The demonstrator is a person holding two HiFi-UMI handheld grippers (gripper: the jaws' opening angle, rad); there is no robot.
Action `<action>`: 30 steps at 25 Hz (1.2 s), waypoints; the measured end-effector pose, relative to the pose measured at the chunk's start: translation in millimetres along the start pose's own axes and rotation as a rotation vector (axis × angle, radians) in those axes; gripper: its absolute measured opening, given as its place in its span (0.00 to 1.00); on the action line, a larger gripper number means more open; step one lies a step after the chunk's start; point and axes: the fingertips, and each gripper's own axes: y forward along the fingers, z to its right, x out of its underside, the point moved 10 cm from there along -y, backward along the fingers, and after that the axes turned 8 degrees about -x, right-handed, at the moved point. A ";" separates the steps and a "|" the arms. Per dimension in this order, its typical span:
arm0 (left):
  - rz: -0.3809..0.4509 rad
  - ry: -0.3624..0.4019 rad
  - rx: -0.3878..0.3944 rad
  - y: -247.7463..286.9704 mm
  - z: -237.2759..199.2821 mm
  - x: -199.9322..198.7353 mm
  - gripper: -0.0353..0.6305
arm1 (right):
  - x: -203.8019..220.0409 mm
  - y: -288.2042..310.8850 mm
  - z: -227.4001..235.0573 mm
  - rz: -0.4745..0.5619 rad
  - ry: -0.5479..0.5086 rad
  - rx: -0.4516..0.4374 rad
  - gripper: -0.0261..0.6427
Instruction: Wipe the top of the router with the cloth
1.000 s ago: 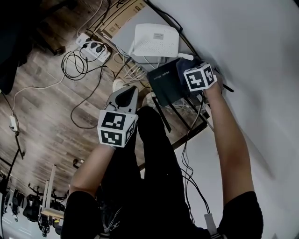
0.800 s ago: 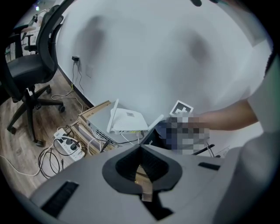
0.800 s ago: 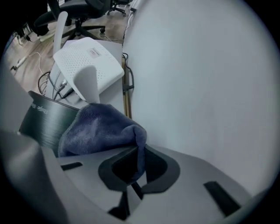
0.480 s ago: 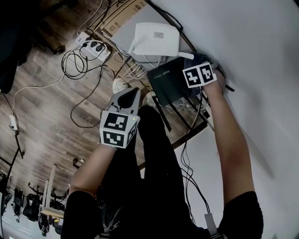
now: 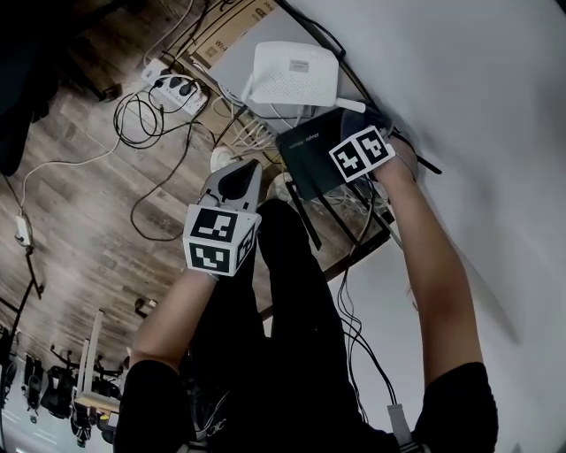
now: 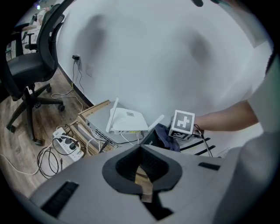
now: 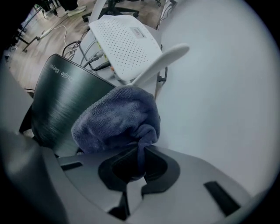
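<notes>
A black router (image 5: 305,159) lies on a low rack against the white wall, with a white router (image 5: 294,75) just beyond it. My right gripper (image 7: 139,151) is shut on a bunched blue cloth (image 7: 116,120). The cloth rests on the brushed black router top (image 7: 65,96), near the edge by the wall. In the head view, the right gripper's marker cube (image 5: 361,152) sits over the router's right side. My left gripper (image 5: 237,181) hangs shut and holds nothing, to the left of and nearer me than the router, above the floor. The left gripper view shows the cloth (image 6: 164,135) beside the cube.
A white antenna (image 7: 162,61) of the white router (image 7: 124,43) angles up just past the cloth. A power strip (image 5: 177,91) and loose cables (image 5: 146,124) lie on the wood floor to the left. A cardboard box (image 5: 239,26) stands behind. An office chair (image 6: 26,74) is far left.
My right gripper has slid the cloth a little to the left across the black router's top. The left gripper has stayed almost in place.
</notes>
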 end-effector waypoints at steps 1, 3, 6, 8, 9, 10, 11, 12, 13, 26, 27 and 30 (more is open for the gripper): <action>0.000 -0.002 0.000 0.7 0.4 -0.2 0.05 | -0.8 0.1 -2.0 -0.007 -0.006 -0.016 0.05; 0.002 -0.002 0.002 1.7 2.5 -0.9 0.05 | -1.4 -0.1 -5.8 -0.016 -0.008 -0.051 0.05; 0.004 0.008 0.009 1.4 6.5 -2.3 0.05 | -0.9 -2.9 -11.7 -0.004 0.007 -0.083 0.05; 0.003 0.010 0.013 1.9 7.6 -1.7 0.05 | -0.2 -4.9 -16.8 0.009 0.018 -0.099 0.05; 0.003 0.010 0.014 2.4 7.4 -1.2 0.05 | -0.4 -6.0 -19.3 0.015 0.019 -0.107 0.05; 0.004 0.008 0.014 2.8 6.9 -0.8 0.06 | -1.0 -7.4 -21.7 0.021 0.016 -0.114 0.05; 0.005 0.006 0.013 2.8 6.0 -0.4 0.05 | -2.1 -9.0 -24.2 0.025 0.008 -0.121 0.05; 0.006 0.003 0.010 2.6 5.0 0.3 0.05 | -3.4 -10.8 -26.7 0.028 -0.001 -0.129 0.05; 0.007 0.000 0.007 2.3 4.1 1.0 0.05 | -5.0 -12.4 -29.3 0.031 -0.011 -0.137 0.05; 0.013 -0.010 -0.009 -2.0 6.9 6.5 0.05 | -18.1 -30.2 -57.7 0.084 0.060 -0.395 0.05; 0.015 -0.013 -0.011 -2.1 7.7 6.7 0.05 | -19.2 -31.5 -61.2 0.095 0.070 -0.412 0.05; 0.019 -0.025 -0.016 -3.8 9.5 7.1 0.05 | -20.5 -35.4 -68.9 0.115 0.101 -0.451 0.05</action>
